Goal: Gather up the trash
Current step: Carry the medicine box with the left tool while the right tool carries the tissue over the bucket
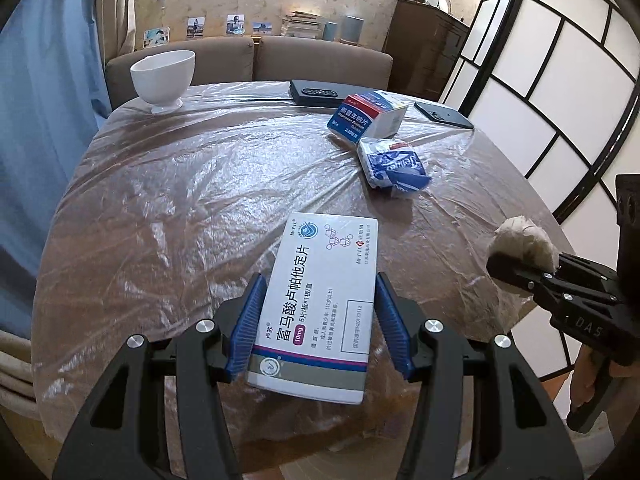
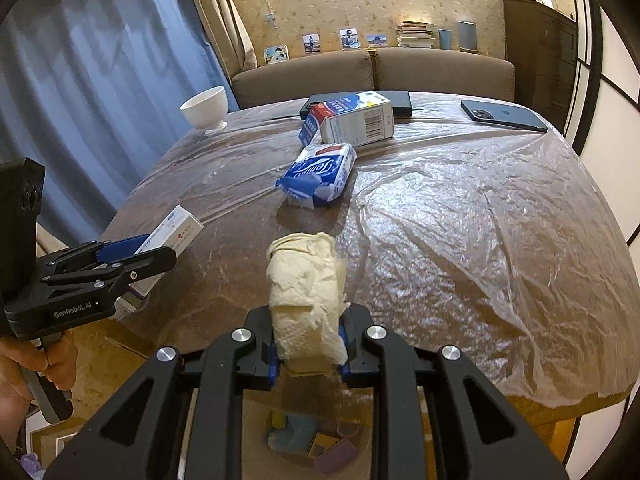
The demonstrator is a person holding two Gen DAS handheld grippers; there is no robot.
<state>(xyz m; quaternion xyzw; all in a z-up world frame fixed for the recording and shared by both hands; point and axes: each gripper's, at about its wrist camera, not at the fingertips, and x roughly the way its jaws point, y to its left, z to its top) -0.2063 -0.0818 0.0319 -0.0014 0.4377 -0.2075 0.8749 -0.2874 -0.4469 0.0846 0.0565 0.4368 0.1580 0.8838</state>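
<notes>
My left gripper (image 1: 320, 312) is shut on a flat white medicine box (image 1: 320, 292), held above the near edge of the plastic-covered table (image 1: 180, 208). My right gripper (image 2: 306, 344) is shut on a crumpled wad of tissue paper (image 2: 306, 284), also above the near table edge. The tissue wad shows at the right of the left wrist view (image 1: 524, 242). The white box shows at the left of the right wrist view (image 2: 172, 236). A blue and white tissue pack (image 1: 394, 168) (image 2: 320, 174) and a blue, red and white medicine box (image 1: 370, 114) (image 2: 352, 120) lie farther back on the table.
A white bowl (image 1: 164, 78) stands at the far left corner. A black remote box (image 1: 316, 92) and a dark phone (image 2: 504, 116) lie at the far edge. A brown sofa (image 2: 372, 70) is behind the table, a blue curtain (image 2: 80, 92) left. A bin with scraps (image 2: 312, 436) sits below the table edge.
</notes>
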